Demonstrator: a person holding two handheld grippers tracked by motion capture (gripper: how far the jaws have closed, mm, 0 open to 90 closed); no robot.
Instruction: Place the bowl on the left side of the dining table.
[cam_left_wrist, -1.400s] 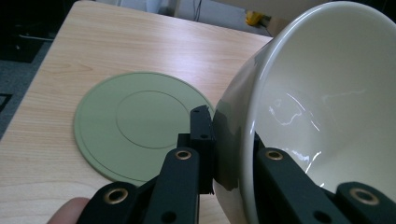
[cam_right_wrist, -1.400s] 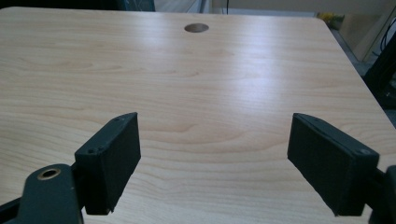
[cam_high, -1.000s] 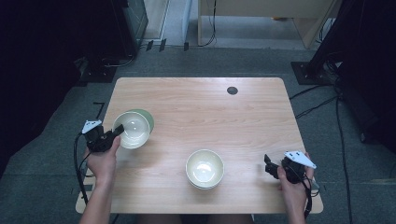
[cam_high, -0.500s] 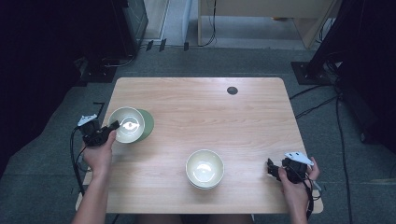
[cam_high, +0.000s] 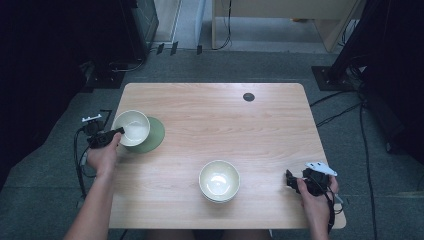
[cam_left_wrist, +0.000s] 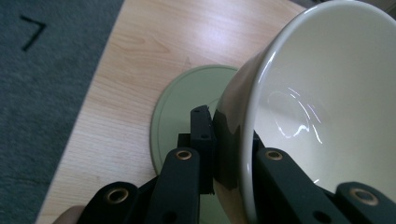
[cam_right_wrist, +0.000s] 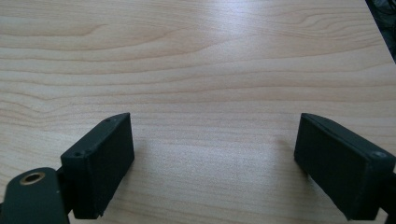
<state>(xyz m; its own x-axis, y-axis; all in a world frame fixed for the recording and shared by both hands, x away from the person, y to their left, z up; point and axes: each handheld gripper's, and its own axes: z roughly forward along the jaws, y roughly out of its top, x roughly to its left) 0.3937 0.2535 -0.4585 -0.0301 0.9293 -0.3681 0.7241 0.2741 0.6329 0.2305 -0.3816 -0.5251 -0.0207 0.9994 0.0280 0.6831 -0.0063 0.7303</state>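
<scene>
Near the table's (cam_high: 210, 125) left edge, the left gripper (cam_high: 116, 133) is clamped on the rim of a cream bowl (cam_high: 131, 127), holding it tilted just over a green plate (cam_high: 151, 135). By the front right corner, the right gripper (cam_high: 289, 180) has just been opening, nothing between its jaws. A second cream bowl (cam_high: 219, 181) sits near the front edge.

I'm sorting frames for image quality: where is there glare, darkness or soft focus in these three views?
High view: the room's sides are nearly black, the table evenly lit, with a soft sheen inside the near bowl. Left gripper view: bright streaks of glare inside the held bowl, its outer wall in shadow. Right gripper view: pale glare across the far wood, close fingers slightly soft.
</scene>
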